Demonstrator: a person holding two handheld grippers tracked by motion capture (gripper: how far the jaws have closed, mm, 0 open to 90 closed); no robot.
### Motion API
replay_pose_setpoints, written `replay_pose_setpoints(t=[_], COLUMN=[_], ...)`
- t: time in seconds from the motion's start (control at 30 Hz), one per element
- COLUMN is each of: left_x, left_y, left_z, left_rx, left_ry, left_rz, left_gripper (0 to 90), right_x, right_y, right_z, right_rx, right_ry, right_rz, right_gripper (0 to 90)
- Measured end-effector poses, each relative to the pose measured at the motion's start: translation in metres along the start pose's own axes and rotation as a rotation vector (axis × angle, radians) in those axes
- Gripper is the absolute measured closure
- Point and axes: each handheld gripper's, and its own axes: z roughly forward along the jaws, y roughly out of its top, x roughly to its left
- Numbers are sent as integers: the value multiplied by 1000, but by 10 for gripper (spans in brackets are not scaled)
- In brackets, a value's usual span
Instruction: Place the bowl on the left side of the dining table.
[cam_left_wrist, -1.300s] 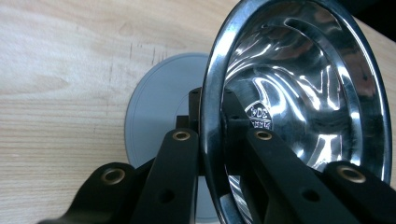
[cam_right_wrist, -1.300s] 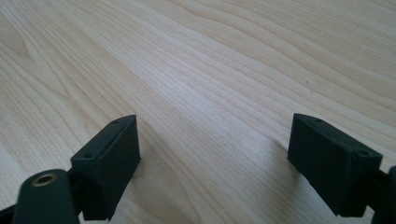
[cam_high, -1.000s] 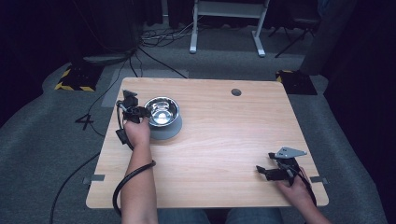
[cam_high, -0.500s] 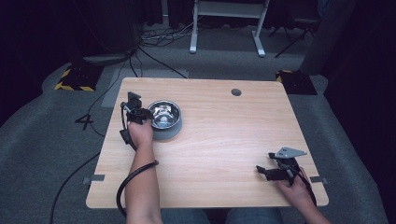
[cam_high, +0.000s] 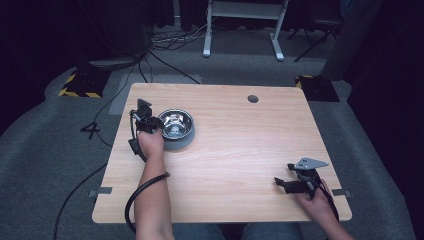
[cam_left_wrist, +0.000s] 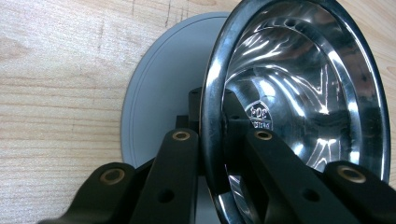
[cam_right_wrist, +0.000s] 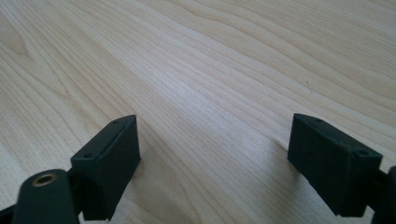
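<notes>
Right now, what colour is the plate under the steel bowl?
Light grey plate, plain, under the steel bowl; it shows best in the left gripper view.

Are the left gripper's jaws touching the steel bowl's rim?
Touching. The left gripper view shows the left gripper clamped on the steel bowl, one jaw on each side of its rim.

The surface (cam_high: 240, 150) is pale wood with visible grain, and a round cable hole (cam_high: 253, 98) sits near its far edge, right of the middle. It stands on grey carpet (cam_high: 40, 165). Beyond the far edge stands a white metal frame (cam_high: 242, 25) on two feet, with black cables (cam_high: 165, 42) lying loose beside it. A yellow-and-black striped block (cam_high: 80, 82) rests off the far left corner, and a dark block (cam_high: 316, 87) off the far right corner.
</notes>
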Motion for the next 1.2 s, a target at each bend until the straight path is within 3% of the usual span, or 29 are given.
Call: replay_pose_setpoints(t=[0.2, 0.27, 0.3, 0.33, 0.4, 0.43, 0.57, 0.87, 1.0, 1.07, 1.17, 1.2], left_x=[0, -1, -3, -3, -3, -5, -9, -22, -35, -42, -52, -54], left_y=[-1, -1, -2, -2, -2, -3, -3, -6, -9, -12, -17, -19], left_z=[0, 1, 1, 0, 0, 1, -4, -23, -38, -45, -55, -59], left_rx=[-6, -10, -24, -5, -6, -26, -36, -93, -139, -150, -187, -185], left_ry=[32, 32, 24, 72, 77, 107, 124, 203, 241, 247, 217, 210], left_rz=[12, 4, -24, 32, 49, 55, 73, 146, 231, 268, 288, 313], left_gripper=[862, 860, 852, 820, 706, 679, 572, 527, 512, 511, 506, 504], right_x=[0, 0, 0, 0, 0, 0, 0, 0, 0, -1, -1, -1], right_y=[0, 0, 0, 0, 0, 0, 0, 0, 0, 0, 0, 0], right_z=[0, 0, 0, 0, 0, 0, 0, 0, 0, 0, 0, 0], right_rx=[0, -1, -2, 0, -1, -1, -4, -3, -3, -3, -3, -3], right_ry=[0, 0, 0, 0, 0, 0, 0, 1, 0, 1, 1, 1], right_rz=[-1, -1, -3, -1, -1, -1, -7, -5, -5, -6, -6, -6], right_gripper=[168, 168, 168, 168, 168, 168, 168, 168, 168, 168, 168, 168])
